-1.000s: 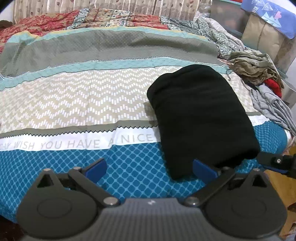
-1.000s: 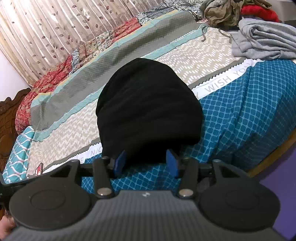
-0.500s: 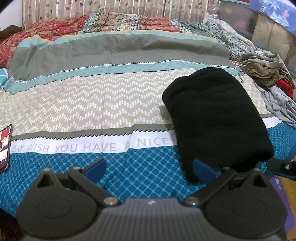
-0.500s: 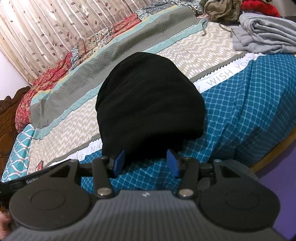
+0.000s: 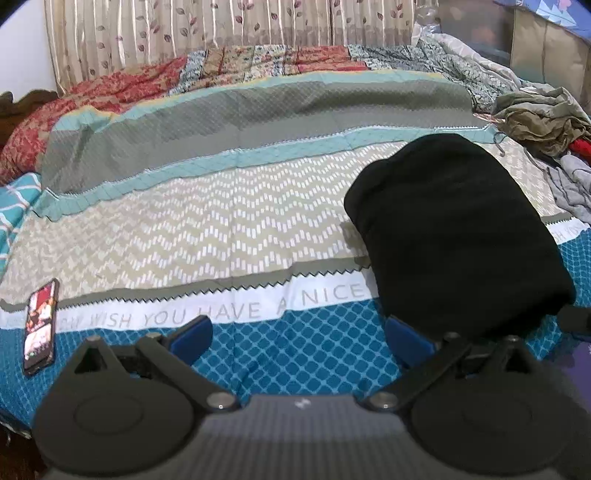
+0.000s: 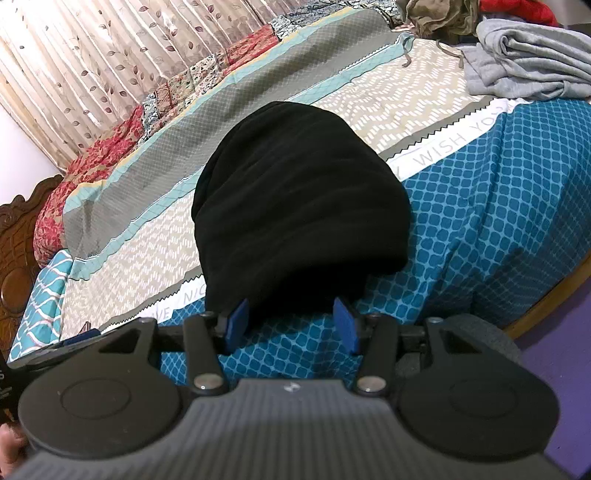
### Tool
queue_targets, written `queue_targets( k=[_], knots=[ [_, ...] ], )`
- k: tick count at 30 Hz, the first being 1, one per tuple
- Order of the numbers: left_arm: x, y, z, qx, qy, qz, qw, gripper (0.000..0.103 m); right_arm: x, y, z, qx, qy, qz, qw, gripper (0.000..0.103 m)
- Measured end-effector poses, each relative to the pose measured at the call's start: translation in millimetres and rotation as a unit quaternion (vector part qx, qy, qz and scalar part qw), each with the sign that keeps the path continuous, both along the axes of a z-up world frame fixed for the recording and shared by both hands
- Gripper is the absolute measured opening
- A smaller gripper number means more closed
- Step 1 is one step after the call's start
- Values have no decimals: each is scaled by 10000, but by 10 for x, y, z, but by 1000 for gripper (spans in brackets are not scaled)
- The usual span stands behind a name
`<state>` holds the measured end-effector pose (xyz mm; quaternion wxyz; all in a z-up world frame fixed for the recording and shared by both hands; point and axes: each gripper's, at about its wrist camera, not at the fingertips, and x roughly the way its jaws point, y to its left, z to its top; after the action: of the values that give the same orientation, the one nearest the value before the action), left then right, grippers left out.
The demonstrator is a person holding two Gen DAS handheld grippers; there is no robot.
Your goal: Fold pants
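The black pants (image 5: 458,229) lie folded in a compact bundle on the patterned bedspread (image 5: 207,229), near the bed's front edge. In the right wrist view the pants (image 6: 295,199) fill the centre. My left gripper (image 5: 299,332) is open and empty, low over the blue part of the spread, left of the bundle; its right finger sits by the bundle's near left corner. My right gripper (image 6: 291,321) is open, its two blue pads at the bundle's near edge, holding nothing.
A phone (image 5: 40,325) lies on the spread at the far left. A pile of loose clothes (image 5: 543,118) sits at the right; grey garments (image 6: 524,62) show in the right wrist view. Curtains (image 5: 221,33) hang behind. The bed's edge drops off at right (image 6: 546,295).
My left gripper has drawn back and to the left, so the phone has come into view. My right gripper has backed off slightly. The pants have not moved.
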<state>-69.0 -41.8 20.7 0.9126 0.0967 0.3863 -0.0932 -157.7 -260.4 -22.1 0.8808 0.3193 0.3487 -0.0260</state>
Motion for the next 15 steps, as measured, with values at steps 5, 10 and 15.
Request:
queue_targets(
  k=[5, 10, 15],
  knots=[
    [-17, -23, 37, 192, -172, 21, 9997, 103, -5, -34, -7, 47, 8, -43, 10000, 54],
    [23, -16, 6, 308, 3, 19, 9995, 103, -10, -34, -6, 82, 3, -40, 10000, 54],
    [30, 8, -20, 232, 158, 11, 9996, 103, -10, -41, -7, 105, 9, -48, 9999, 54]
  ],
)
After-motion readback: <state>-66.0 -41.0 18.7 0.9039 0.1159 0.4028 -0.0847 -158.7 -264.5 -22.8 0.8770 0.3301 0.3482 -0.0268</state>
